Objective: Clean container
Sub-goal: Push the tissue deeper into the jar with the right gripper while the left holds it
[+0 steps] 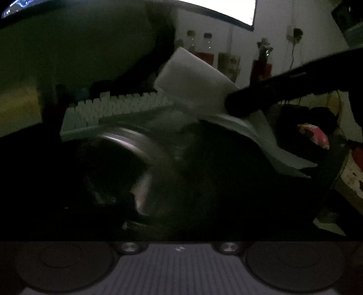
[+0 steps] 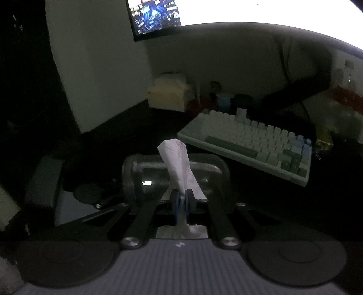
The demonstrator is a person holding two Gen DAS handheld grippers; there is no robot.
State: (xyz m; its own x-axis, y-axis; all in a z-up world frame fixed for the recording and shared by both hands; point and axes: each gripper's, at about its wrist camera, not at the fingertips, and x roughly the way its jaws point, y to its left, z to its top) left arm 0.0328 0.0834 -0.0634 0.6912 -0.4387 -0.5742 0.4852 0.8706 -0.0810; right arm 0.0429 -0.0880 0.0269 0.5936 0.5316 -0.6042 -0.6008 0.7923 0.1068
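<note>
The right gripper (image 2: pixel 181 199) pinches a white tissue (image 2: pixel 179 163) just near the clear jar (image 2: pixel 140 172) – lying sideways, keyboard (image 2: pixel 249 140) far right. Left gripper's state: too dark to tell.

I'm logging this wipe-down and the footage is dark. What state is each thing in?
Glass container: clear, lying on its side, looks empty.
Tissue: bunched, pinched in the right tool, against the container.
Left tool: fingers too dark to see; state unclear.
Keyboard: on the desk behind the container.
Monitor: on.
</note>
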